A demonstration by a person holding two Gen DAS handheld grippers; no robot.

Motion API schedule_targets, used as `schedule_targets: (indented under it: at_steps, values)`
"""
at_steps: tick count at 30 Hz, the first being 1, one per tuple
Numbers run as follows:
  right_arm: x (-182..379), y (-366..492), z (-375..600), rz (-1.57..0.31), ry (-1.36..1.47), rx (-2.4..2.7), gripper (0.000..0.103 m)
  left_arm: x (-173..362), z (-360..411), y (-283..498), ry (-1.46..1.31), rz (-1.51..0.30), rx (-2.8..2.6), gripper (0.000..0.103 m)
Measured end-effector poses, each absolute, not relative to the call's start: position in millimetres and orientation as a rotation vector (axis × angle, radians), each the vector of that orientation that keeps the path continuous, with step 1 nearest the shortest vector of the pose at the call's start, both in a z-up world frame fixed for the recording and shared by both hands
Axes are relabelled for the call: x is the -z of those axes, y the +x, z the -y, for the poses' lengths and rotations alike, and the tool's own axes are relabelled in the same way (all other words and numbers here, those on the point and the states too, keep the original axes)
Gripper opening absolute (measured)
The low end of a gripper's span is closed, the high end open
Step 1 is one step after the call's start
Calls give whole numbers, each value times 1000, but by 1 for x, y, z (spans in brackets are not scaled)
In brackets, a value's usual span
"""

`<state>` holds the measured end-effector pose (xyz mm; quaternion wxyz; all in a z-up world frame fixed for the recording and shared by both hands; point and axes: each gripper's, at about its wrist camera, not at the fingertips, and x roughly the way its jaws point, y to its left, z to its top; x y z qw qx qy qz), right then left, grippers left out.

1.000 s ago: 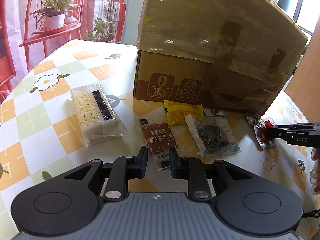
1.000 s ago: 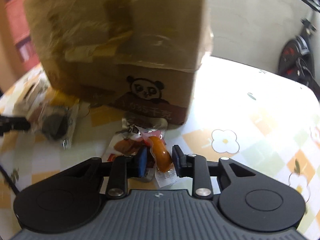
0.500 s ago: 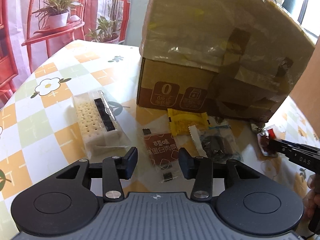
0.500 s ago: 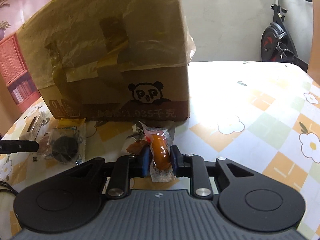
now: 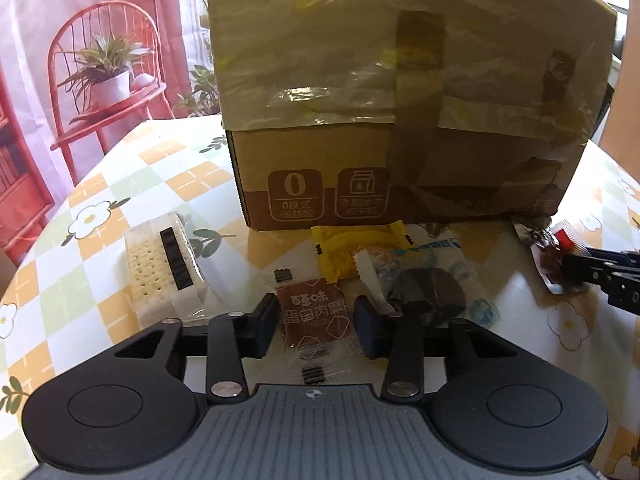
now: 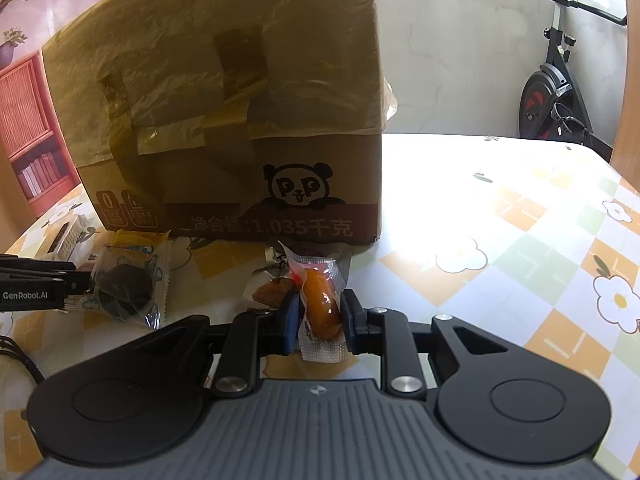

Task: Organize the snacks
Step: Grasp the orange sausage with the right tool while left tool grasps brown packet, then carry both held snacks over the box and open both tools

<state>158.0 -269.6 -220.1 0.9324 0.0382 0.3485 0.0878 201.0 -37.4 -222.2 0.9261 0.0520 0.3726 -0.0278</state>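
Note:
My left gripper (image 5: 316,326) is open, its fingers on either side of a flat brown meat-snack packet (image 5: 316,316) on the table. Beside that lie a yellow packet (image 5: 352,248), a clear packet with a dark cookie (image 5: 428,292) and a cracker pack (image 5: 160,268). My right gripper (image 6: 319,316) is shut on a clear sealed pouch holding an orange sausage (image 6: 320,300), lifted above another brown snack packet (image 6: 272,292). A large taped cardboard box (image 5: 400,120) stands behind the snacks; it also shows in the right wrist view (image 6: 224,120).
The table has a checked flower-print cloth (image 6: 500,220). A red chair with a potted plant (image 5: 104,76) stands beyond the table's far left. An exercise bike (image 6: 556,92) stands by the wall on the right.
My left gripper has opened wider and moved forward over the brown packet. My right gripper has lifted the sausage pouch and drawn it back from the box.

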Motion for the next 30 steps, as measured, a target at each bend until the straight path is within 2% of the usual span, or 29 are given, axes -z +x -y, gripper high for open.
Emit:
schedule_targets:
  at_steps: [13,23,30]
  values:
    - [214,151,278,-694,119,-178,22,191,12,173,-7,-713,72,42]
    - [187,139,280,-653,164,-203,22,182,10,163,-28,-728,126,42]
    - [162,129,277,-606,179,-221,22,142,10,162,-30,-618,163,42]
